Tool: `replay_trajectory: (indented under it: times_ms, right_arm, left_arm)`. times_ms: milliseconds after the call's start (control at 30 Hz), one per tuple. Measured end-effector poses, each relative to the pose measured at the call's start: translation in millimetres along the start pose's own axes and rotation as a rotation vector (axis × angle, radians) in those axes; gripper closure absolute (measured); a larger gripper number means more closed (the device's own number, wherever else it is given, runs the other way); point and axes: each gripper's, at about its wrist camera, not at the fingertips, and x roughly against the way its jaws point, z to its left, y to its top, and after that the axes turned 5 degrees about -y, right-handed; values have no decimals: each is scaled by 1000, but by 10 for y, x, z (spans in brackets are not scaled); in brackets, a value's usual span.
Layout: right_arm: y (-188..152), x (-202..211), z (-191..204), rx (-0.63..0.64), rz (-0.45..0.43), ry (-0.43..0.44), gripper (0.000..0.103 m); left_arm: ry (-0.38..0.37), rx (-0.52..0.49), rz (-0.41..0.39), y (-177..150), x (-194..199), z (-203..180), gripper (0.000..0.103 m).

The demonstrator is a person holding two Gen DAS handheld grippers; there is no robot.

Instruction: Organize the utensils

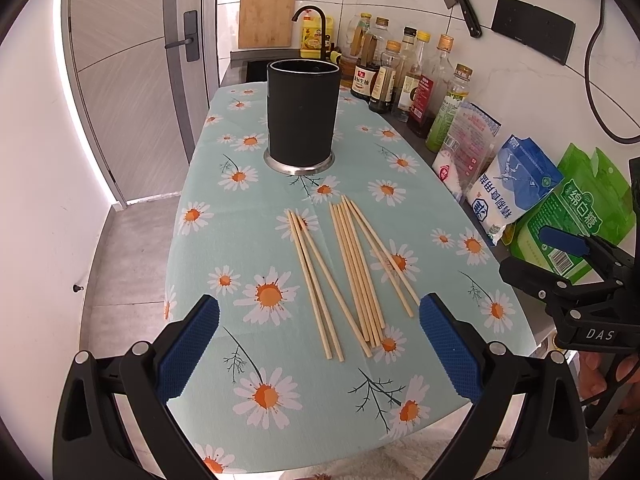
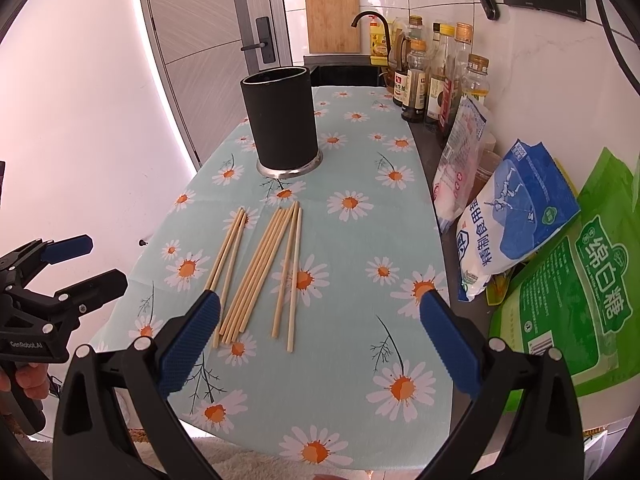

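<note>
Several wooden chopsticks [image 1: 352, 276] lie loose in a fan on the daisy-print tablecloth [image 1: 240, 360], also in the right wrist view [image 2: 260, 272]. A black cylindrical holder [image 1: 302, 114] with a steel base stands upright behind them, also in the right wrist view [image 2: 282, 120]. My left gripper [image 1: 319, 320] is open and empty, hovering over the near ends of the chopsticks. My right gripper [image 2: 320, 316] is open and empty, just right of the chopsticks' near ends. The right gripper shows at the left view's right edge [image 1: 560, 256]; the left gripper at the right view's left edge [image 2: 86, 262].
Sauce and oil bottles [image 1: 404, 76] line the counter's right back. Bags of salt [image 1: 516, 188] and sugar [image 2: 580, 308] stand along the right edge. A sink and faucet [image 1: 312, 28], a cutting board and a hanging cleaver are at the back. A door is at left.
</note>
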Motion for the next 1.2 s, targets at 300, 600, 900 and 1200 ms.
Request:
replay_trajectory:
  times_ms: [300, 600, 900, 1200]
  right_arm:
    - [2, -1, -5, 0, -3, -3, 4]
    - [32, -28, -24, -4, 6, -3, 4]
    - [142, -132, -39, 2, 31, -13, 4]
    - [412, -480, 93, 100, 143, 0, 15]
  left_arm:
    - [-2, -7, -5, 14, 4, 5, 6]
    - [5, -5, 3, 39, 1, 5, 6]
    - [14, -6, 27, 116, -76, 80, 6]
    - [-24, -18, 133, 251, -320, 179, 6]
